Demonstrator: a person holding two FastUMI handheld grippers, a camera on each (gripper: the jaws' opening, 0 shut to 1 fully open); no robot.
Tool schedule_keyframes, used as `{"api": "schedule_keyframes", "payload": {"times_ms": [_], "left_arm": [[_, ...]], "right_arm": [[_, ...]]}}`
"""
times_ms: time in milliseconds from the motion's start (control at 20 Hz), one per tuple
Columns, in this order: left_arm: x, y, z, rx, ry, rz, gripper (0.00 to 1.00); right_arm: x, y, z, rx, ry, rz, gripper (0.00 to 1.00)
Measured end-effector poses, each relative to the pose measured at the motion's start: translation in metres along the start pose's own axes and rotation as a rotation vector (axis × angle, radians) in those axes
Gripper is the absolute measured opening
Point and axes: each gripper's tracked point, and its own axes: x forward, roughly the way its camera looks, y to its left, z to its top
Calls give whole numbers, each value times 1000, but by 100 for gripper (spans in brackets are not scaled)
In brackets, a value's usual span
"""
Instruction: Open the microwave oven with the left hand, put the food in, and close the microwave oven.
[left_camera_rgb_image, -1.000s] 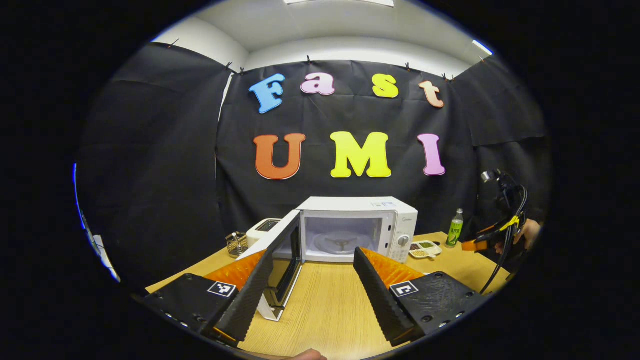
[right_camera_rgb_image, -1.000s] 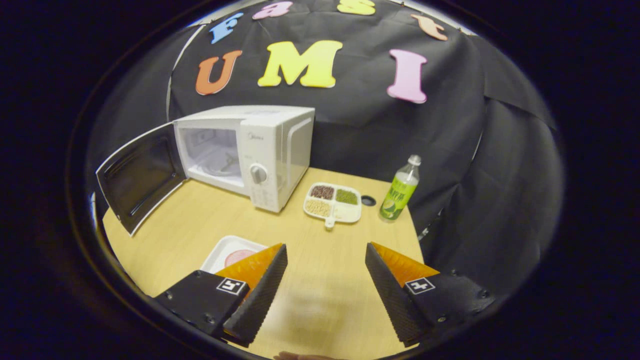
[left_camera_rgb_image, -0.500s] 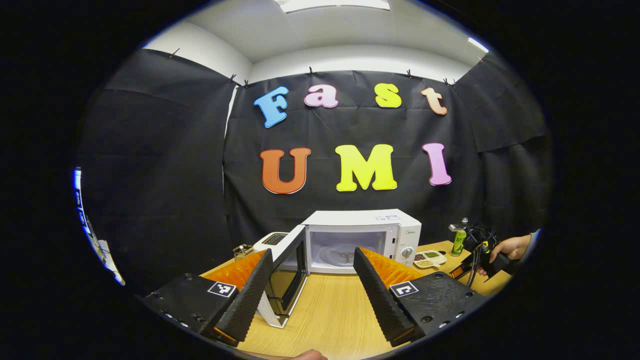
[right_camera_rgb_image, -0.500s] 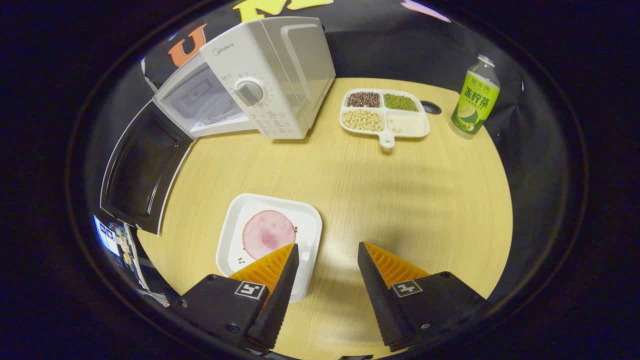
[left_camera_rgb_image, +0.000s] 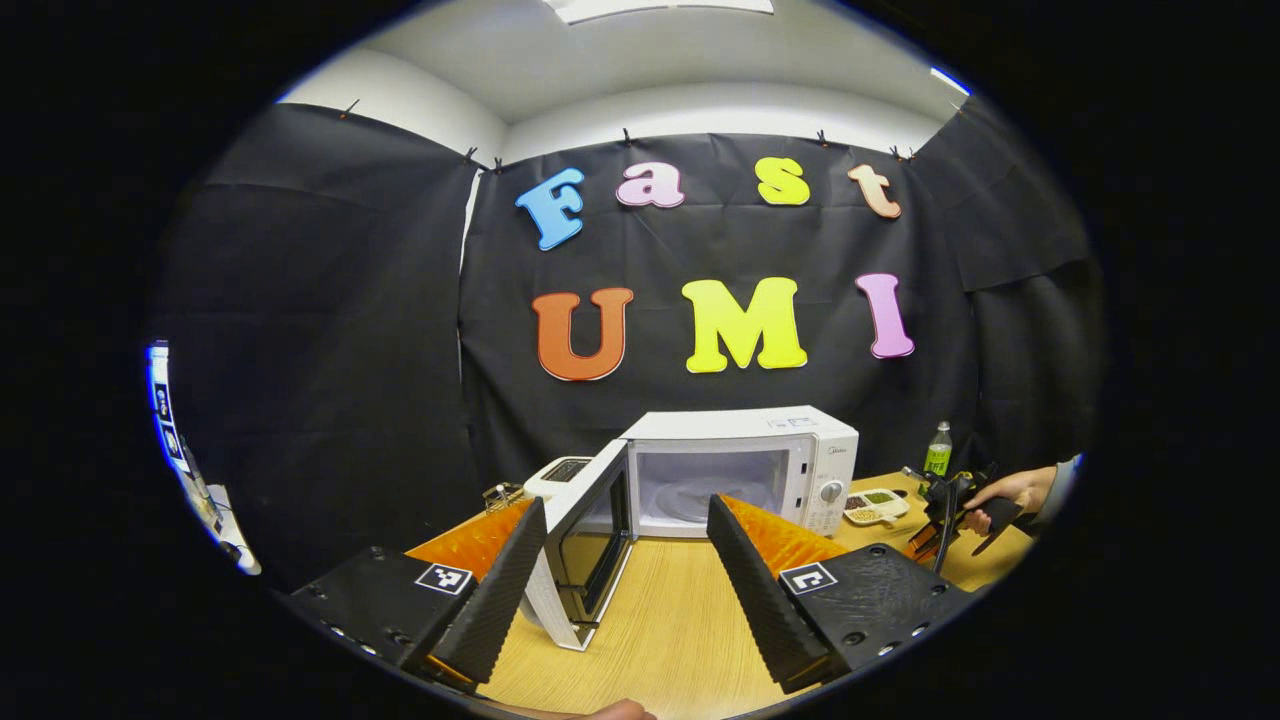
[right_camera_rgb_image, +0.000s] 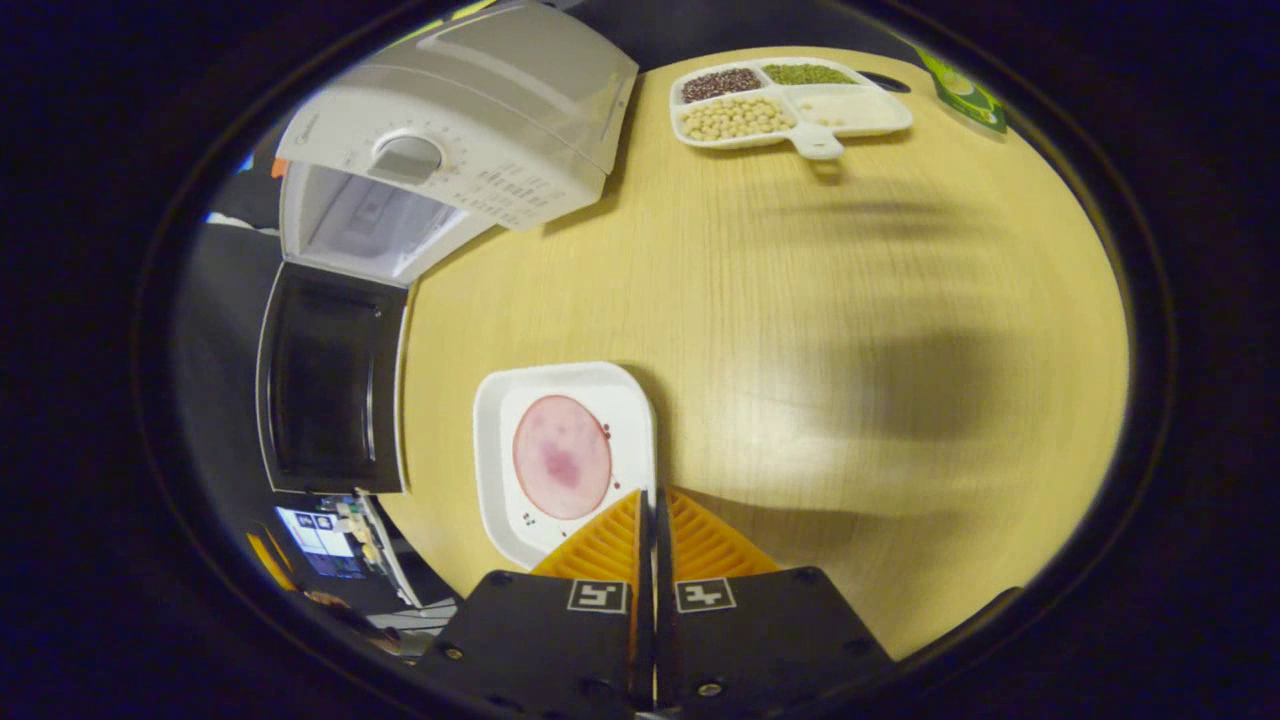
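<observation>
Black cloth backs the desk, microwave oven door open. Right gripper jaws pinch the ham plate's rim; left gripper gapes wide. Next, I judge: lift plate inside.

A table of pale wood-grain laminate, smooth with a soft sheen, carries a microwave oven in white, slightly glossy plastic near its far left corner; the open door has a dark, glassy, reflective pane. A white plate, smooth and glossy like plastic or ceramic, sits near the table's front edge, holding a smooth pink slice of food. Matt black cloth, creased, hangs behind the table.
</observation>
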Motion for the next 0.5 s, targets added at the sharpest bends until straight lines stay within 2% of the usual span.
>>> {"api": "schedule_keyframes", "payload": {"times_ms": [100,150,200,250,300,350,450,500], "left_arm": [[-3,3,0,2,2,5,95],[-5,5,2,0,-2,7,85],[-7,6,3,-4,-4,7,85],[-9,8,5,-9,-10,7,95],[-11,8,7,-13,-15,4,95],[-12,9,6,-15,-17,1,95],[-15,11,7,-17,-23,-6,95],[-16,13,8,-18,-29,-1,95]], "right_arm": [[1,1,0,12,-12,22,0],[1,0,-1,25,-23,27,0],[0,0,-3,45,-30,32,0],[0,-1,-5,71,-38,37,0],[-1,-2,-9,92,-39,41,12],[-3,-2,-12,106,-39,48,4],[-5,0,-15,118,-42,58,0],[-9,2,-17,115,-51,59,4]]}}
